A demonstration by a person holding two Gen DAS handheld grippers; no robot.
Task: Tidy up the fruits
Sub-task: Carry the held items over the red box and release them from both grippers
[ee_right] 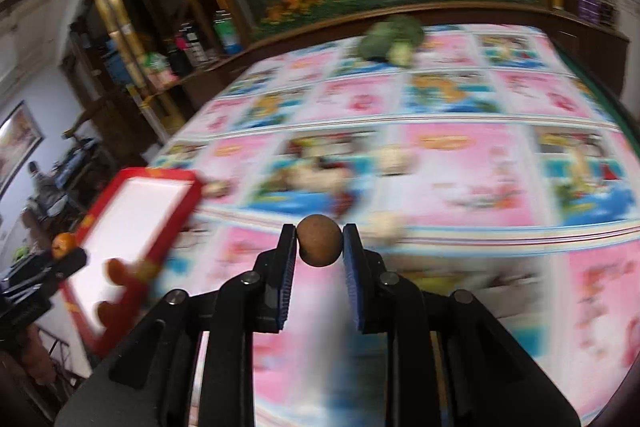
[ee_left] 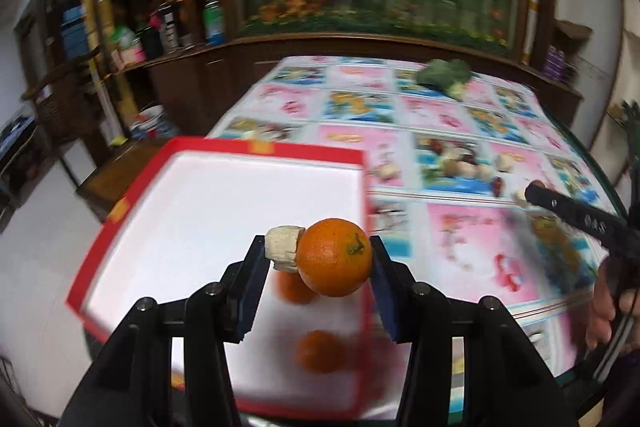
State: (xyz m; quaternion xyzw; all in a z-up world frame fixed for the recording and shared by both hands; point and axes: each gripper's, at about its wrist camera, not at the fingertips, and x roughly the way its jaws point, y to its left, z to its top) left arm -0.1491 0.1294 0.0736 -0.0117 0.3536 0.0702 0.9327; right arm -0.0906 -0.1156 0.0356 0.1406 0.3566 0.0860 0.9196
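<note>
Left wrist view: we see the left gripper (ee_left: pixel 318 251) pinching an orange (ee_left: pixel 335 257) together with a pale beige chunk (ee_left: pixel 283 247) wedged between the orange and the left finger; the orange presses against the right pad. Held pair hangs above the red tray (ee_left: pixel 120 211), over its near right part. Inside the tray, on the white floor, two more oranges: one (ee_left: pixel 294 287) just below and behind the held one, partly hidden, another (ee_left: pixel 319 351) nearer the camera between the fingers, blurred. The tray sits at the left edge of the worktop (ee_left: pixel 460 235), which has a pink and blue picture cloth. Broccoli (ee_left: pixel 444 75) lies far across the worktop. A loose row of small pale and dark bits (ee_left: pixel 468 169) sits mid-worktop, too blurred to name. The right gripper's black finger (ee_left: pixel 572 209) reaches in from the right edge, near those bits.

Right wrist view: the right gripper (ee_right: pixel 319 245) is closed tight on a small round brown fruit (ee_right: pixel 319 242), held right at the fingertips, up off the worktop (ee_right: pixel 460 187). Red tray (ee_right: pixel 136 223) lies well to the left, with blurred oranges (ee_right: pixel 116 271) in it. The left gripper (ee_right: pixel 60 259) shows at the far left with its orange (ee_right: pixel 63 245). Broccoli (ee_right: pixel 390 41) far side, heavy blur.
</note>
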